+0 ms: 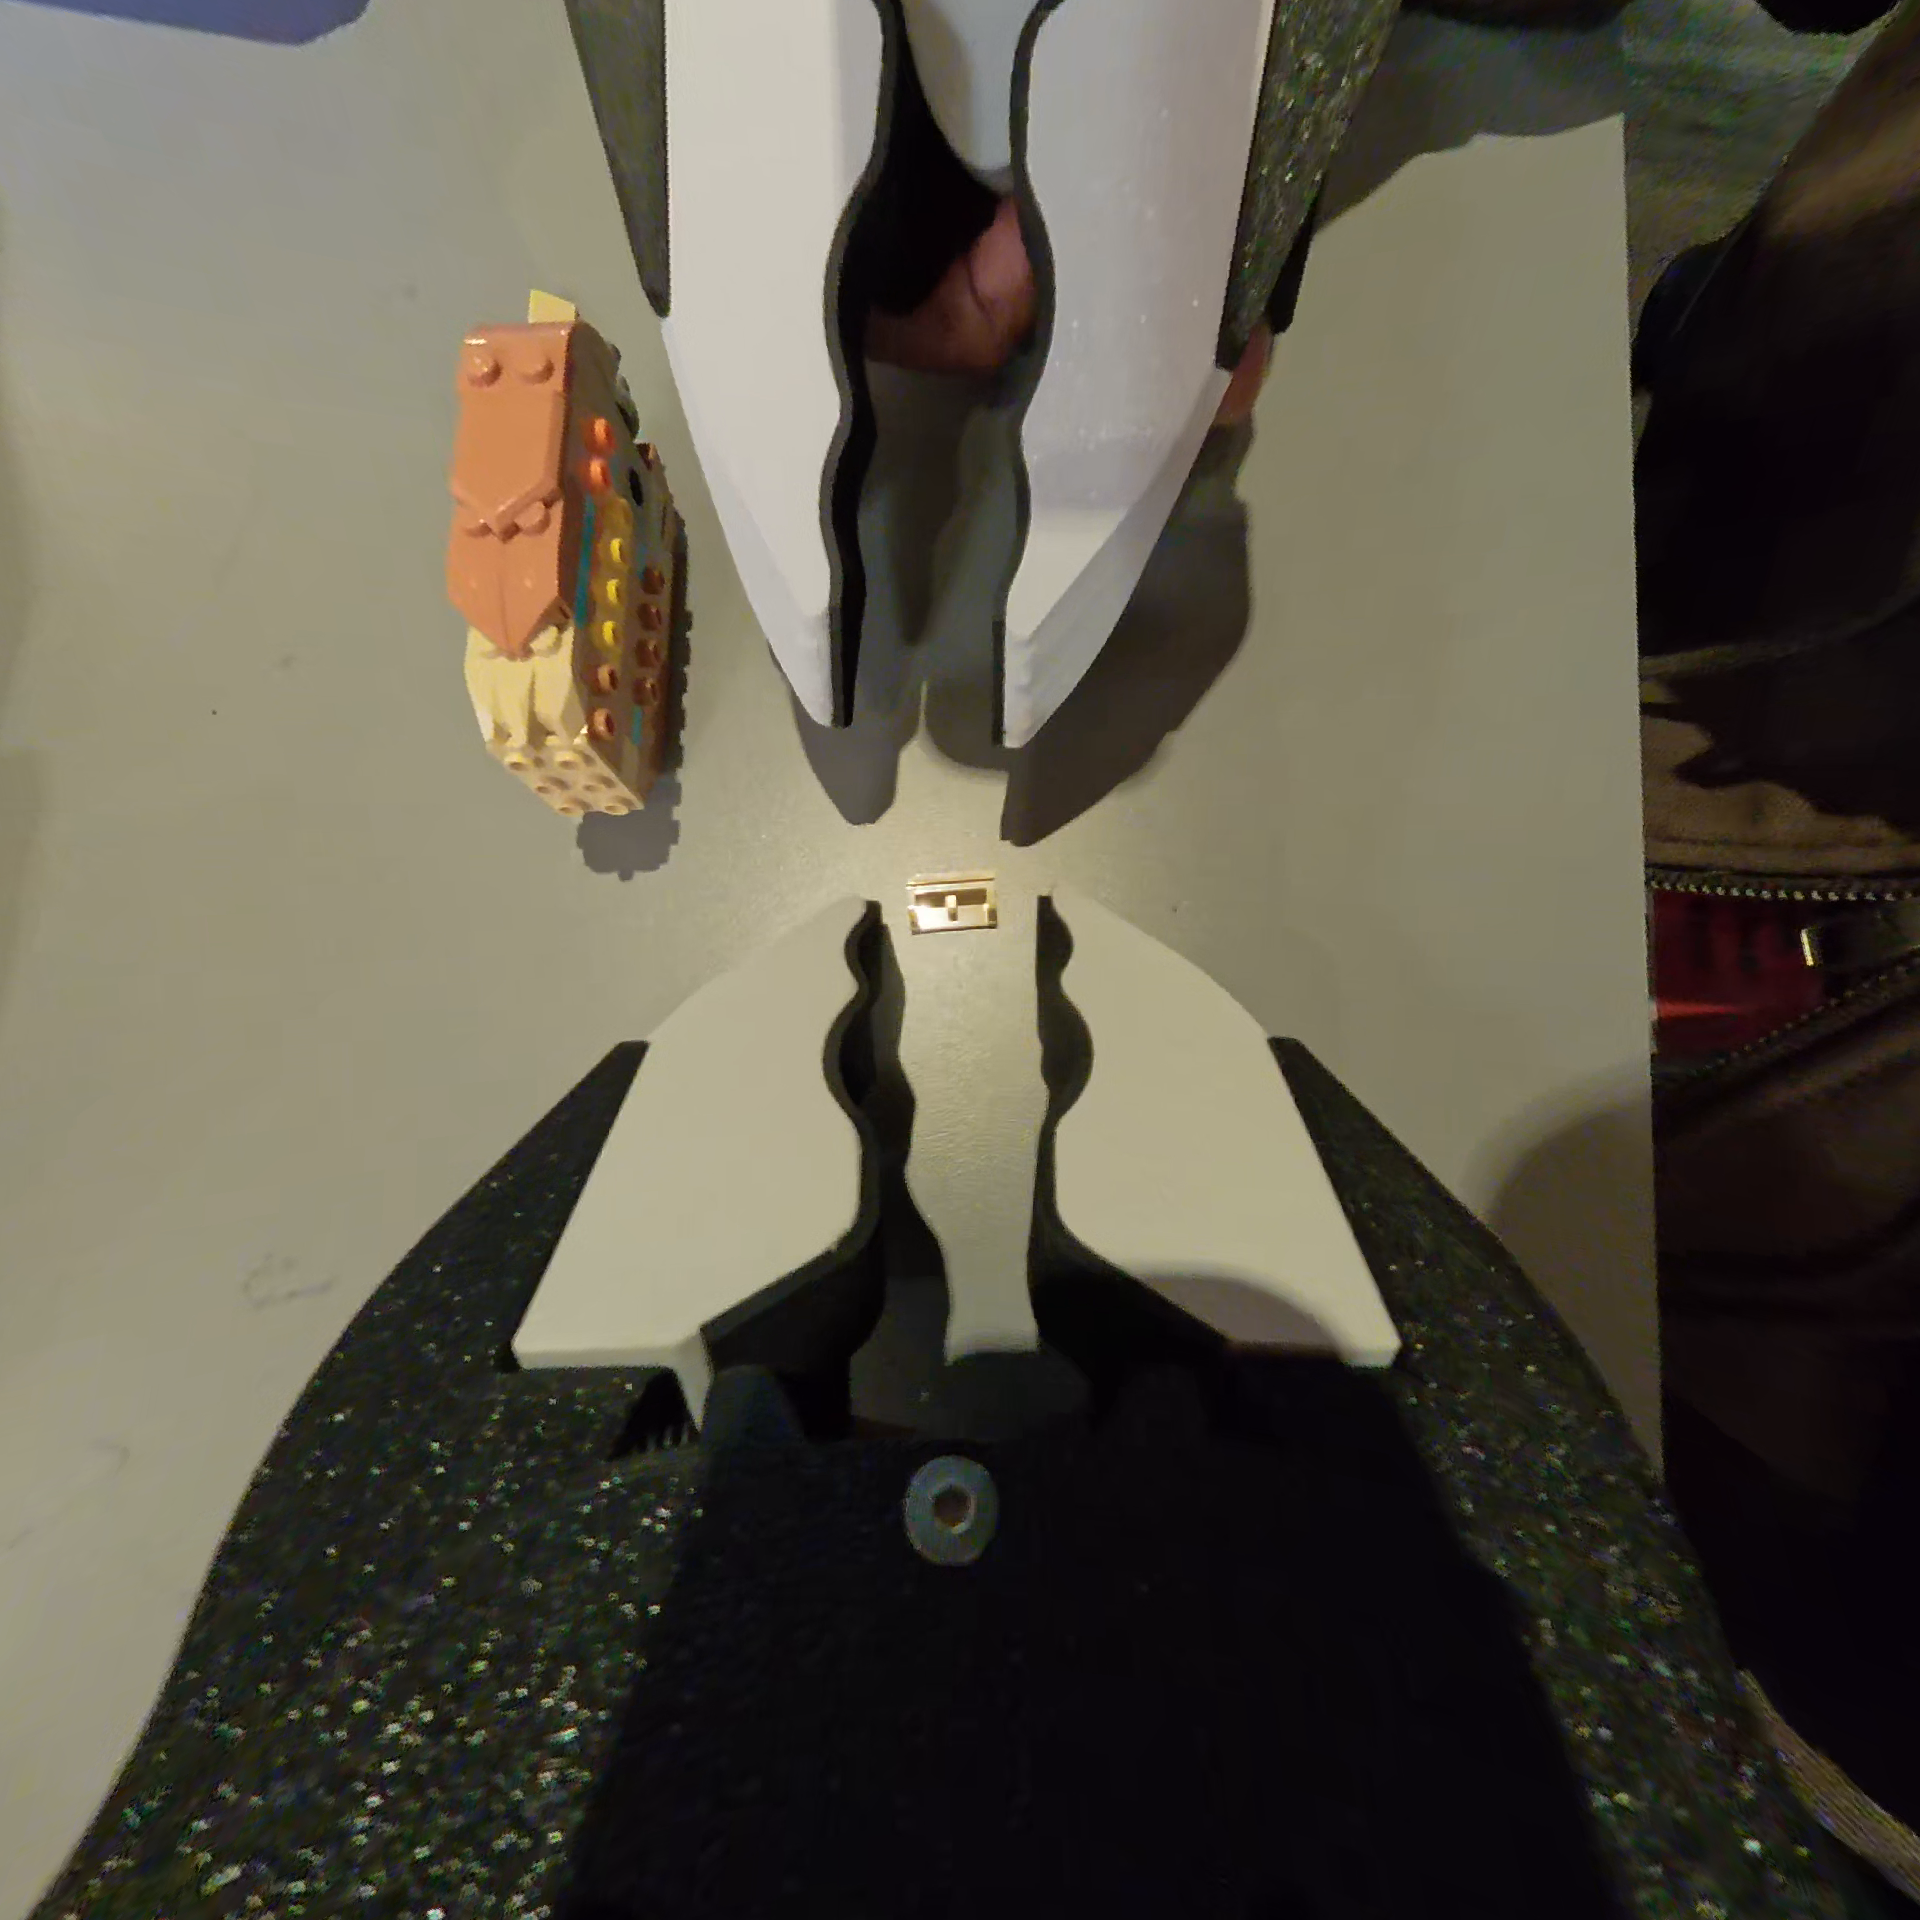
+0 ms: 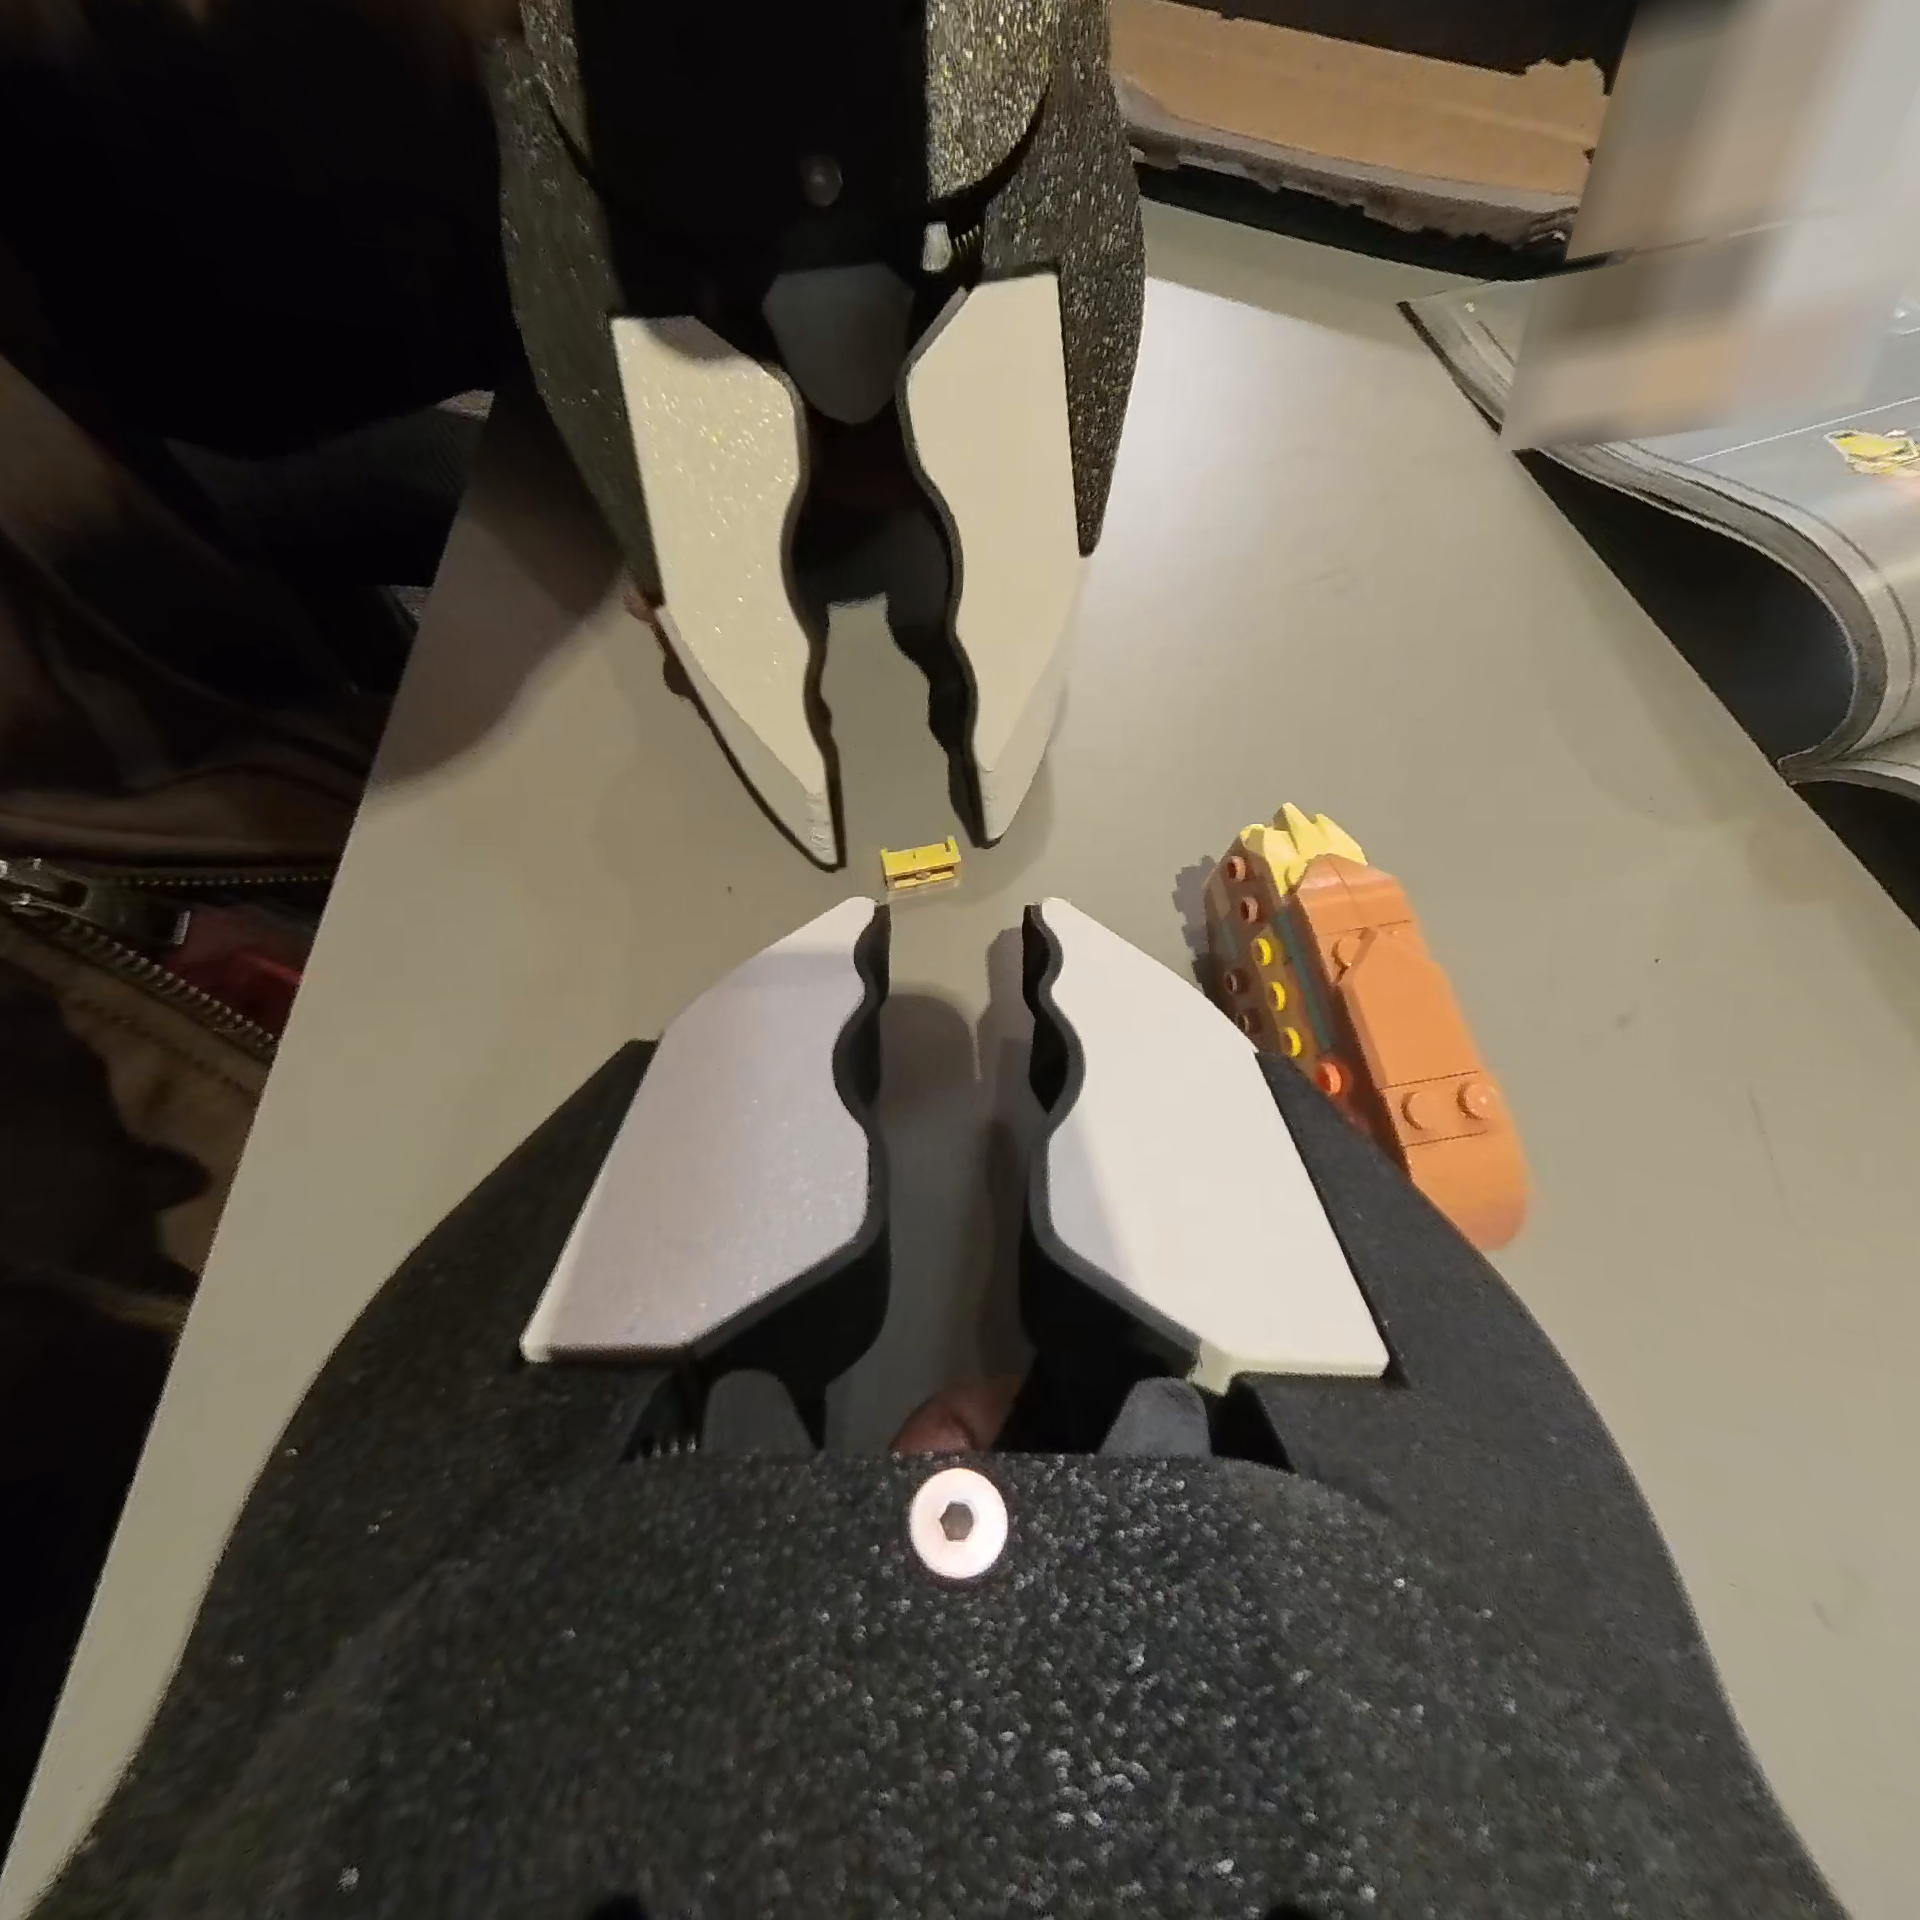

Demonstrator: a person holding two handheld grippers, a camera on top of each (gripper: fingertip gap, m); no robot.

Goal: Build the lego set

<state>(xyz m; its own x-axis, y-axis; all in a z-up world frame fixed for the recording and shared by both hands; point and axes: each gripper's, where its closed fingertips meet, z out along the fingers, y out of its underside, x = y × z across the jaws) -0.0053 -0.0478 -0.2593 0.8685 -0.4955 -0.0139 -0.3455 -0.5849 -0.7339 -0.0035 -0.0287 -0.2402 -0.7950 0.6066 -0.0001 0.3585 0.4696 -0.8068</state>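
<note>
A small yellow lego piece (image 1: 952,903) lies flat on the grey table (image 1: 260,935). My left gripper (image 1: 956,902) is open with its tips just short of the piece. My right gripper (image 1: 923,727) faces it from the far side, open, tips a little away from the piece. In the right wrist view the piece (image 2: 921,865) lies between my right gripper (image 2: 956,906) below and the left gripper (image 2: 902,847) above. A brown, orange and tan lego build (image 1: 561,582) lies on its side to the left; in the right wrist view the build (image 2: 1351,1008) is at the right.
The table's edge (image 1: 1636,831) runs down the right, with a dark jacket and zipper (image 1: 1766,883) beyond. In the right wrist view an open instruction booklet (image 2: 1714,540) lies at the far right and cardboard (image 2: 1351,114) at the back. Both grippers' tips are close together, under 4 cm apart.
</note>
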